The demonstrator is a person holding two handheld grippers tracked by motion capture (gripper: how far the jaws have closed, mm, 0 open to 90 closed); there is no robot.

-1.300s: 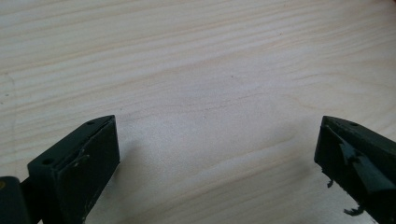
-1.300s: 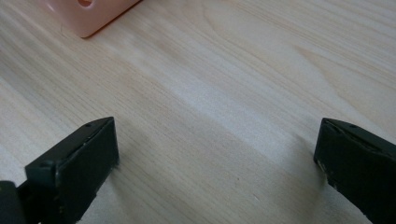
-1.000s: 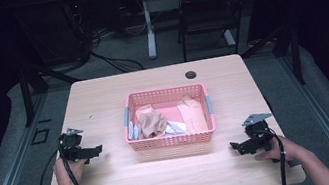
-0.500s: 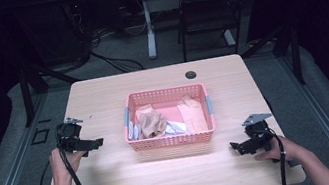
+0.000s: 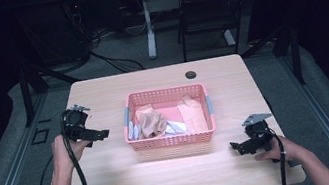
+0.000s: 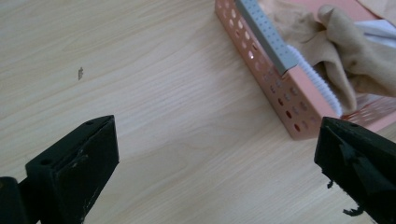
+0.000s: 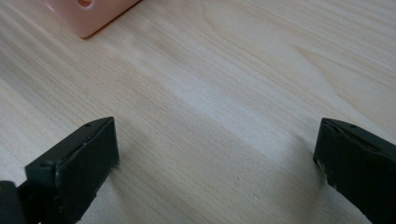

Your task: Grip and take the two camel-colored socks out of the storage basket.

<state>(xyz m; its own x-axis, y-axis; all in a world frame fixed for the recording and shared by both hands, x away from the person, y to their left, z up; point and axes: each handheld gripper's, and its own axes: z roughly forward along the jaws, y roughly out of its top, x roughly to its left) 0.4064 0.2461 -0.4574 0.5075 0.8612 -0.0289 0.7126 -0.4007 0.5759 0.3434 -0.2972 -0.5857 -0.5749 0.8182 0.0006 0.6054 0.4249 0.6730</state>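
The pink basket (image 5: 168,117) sits in the middle of the frame in the high view, on the pale wooden bench (image 5: 116,181). Inside it lies a heap of cloth: a crumpled tan piece (image 5: 151,123) left of centre, a flatter peach piece (image 5: 192,113) toward the right, and something white (image 5: 174,127) tucked between them along the near wall.

Over at the left of the frame, the left tongs (image 5: 98,134) are held up off the bench, pointing toward the basket's left end, well apart from it. In the left gripper view the jaws stand wide apart with nothing between them; the basket's corner (image 6: 280,88) shows at the upper right, the tan cloth (image 6: 345,60) draped over its rim beside a white ridged edge (image 6: 317,84).

Lower right of the frame now: the right tongs (image 5: 236,147) rest low at the bench, near the basket's near right corner but not touching it. In the right gripper view the jaws are spread wide over bare wood, with a pink corner of the basket (image 7: 88,14) at the top left.
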